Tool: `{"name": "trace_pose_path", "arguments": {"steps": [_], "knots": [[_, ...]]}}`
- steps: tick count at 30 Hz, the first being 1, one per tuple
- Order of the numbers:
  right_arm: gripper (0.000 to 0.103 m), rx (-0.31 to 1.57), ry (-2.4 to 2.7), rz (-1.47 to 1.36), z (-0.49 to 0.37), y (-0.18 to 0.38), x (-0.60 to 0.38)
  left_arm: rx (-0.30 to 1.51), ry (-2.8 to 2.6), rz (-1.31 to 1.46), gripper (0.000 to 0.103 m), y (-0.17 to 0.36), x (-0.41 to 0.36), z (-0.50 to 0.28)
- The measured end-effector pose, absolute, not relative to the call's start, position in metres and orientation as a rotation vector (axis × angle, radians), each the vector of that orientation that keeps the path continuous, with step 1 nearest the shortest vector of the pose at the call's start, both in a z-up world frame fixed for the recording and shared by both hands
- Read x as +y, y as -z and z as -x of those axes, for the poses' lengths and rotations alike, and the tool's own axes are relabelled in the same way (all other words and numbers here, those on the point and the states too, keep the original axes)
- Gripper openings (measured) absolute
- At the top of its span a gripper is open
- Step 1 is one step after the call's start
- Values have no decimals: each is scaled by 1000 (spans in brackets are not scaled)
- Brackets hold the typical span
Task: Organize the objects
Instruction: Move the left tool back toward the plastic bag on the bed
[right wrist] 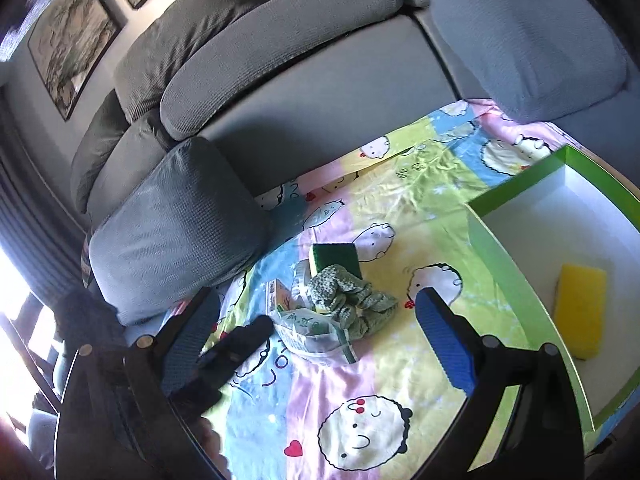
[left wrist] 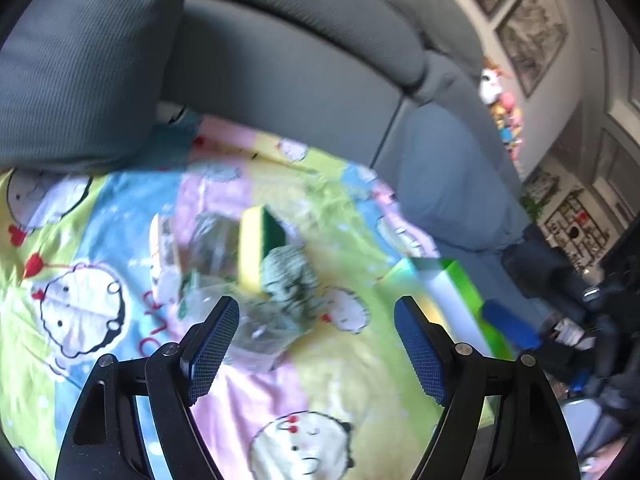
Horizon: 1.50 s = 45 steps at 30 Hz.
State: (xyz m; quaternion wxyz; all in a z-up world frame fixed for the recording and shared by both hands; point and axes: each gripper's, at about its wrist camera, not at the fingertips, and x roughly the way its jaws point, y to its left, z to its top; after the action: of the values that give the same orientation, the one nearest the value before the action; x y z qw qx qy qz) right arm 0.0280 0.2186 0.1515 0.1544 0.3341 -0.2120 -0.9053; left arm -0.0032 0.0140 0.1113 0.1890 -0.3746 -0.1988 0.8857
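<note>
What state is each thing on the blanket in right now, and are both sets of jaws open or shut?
Green box: open, holding one yellow sponge lying flat.
Green-topped sponge: out on the blanket, propped on edge.
Green cloth: crumpled, against that sponge.
Plastic bag: crumpled, beside the cloth.
Left gripper: jaws open, empty.
Right gripper: jaws open, empty.

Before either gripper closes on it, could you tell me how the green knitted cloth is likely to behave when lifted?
The cloth lies crumpled in soft folds, so it will probably droop and hang. Its open knit looks light and grippy rather than slippery. It rests against the sponge and the plastic bag, so lifting it may drag either one.
</note>
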Motion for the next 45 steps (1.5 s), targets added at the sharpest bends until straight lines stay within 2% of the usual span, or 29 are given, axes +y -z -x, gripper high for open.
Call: {"name": "trace_pose_path", "arguments": {"steps": [11,16,23,30,45], "knots": [[98,-376,2566,-1000,17,-165,150,-599,-2537,1160,80,-95,-9,19],[98,-487,2517,-1127,31,-132,158,-651,-2554,1198,80,-89,-21,20],[98,-500,2528,-1258,33,-98,170,-667,-2561,1247,80,-84,-19,14],[98,-504,2499,-1290,31,-88,174,-694,-2544,1309,80,-70,-16,5],[98,-507,2419,-1371,35,-67,168,-635,-2543,1418,80,-56,-7,5]]}}
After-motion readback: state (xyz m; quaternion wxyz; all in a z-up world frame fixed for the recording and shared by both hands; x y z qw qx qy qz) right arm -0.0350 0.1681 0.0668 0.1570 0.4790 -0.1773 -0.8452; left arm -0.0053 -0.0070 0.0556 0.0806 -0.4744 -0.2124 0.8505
